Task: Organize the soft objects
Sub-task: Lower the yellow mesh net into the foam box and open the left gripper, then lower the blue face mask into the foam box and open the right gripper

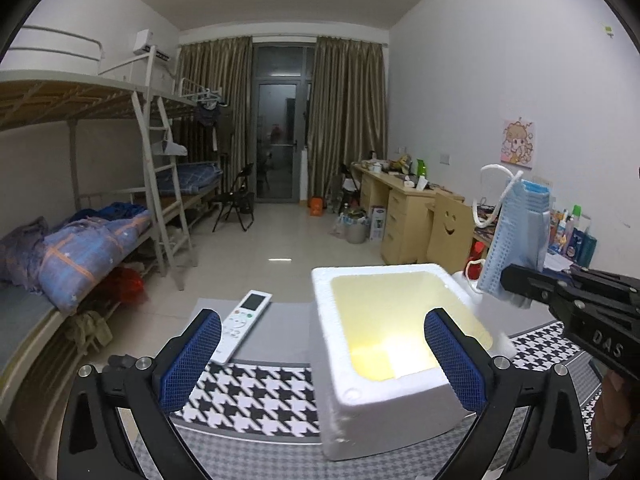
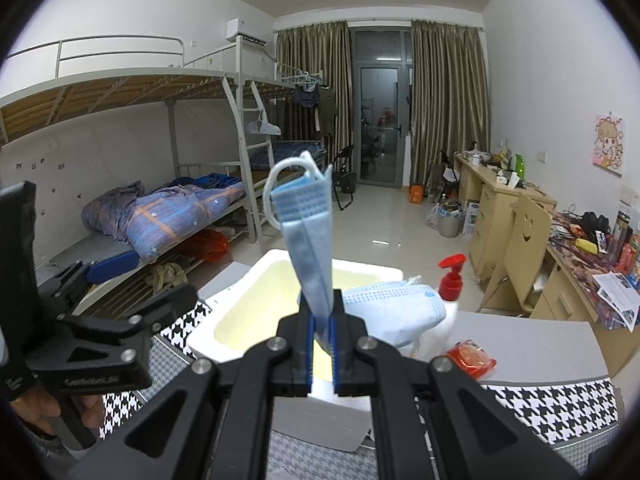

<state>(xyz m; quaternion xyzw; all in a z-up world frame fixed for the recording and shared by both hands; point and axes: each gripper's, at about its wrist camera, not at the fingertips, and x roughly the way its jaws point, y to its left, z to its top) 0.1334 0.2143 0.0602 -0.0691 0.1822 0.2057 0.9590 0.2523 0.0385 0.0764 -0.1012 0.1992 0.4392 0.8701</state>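
Observation:
My right gripper (image 2: 323,330) is shut on a folded blue face mask (image 2: 308,236) that stands upright above the white foam box (image 2: 256,276). In the left wrist view the same mask (image 1: 516,236) and right gripper (image 1: 516,280) hang at the box's right side. The foam box (image 1: 340,360) has a yellow inside and looks empty. My left gripper (image 1: 322,360) is open and empty, its fingers on either side of the box's near left part. A second blue mask (image 2: 394,308) lies at the box's right rim.
A white remote (image 1: 243,326) lies left of the box on the grey table with a houndstooth cloth (image 1: 256,396). A white pump bottle with a red top (image 2: 450,292) and a red packet (image 2: 470,358) sit right of the box. Bunk beds left, desks right.

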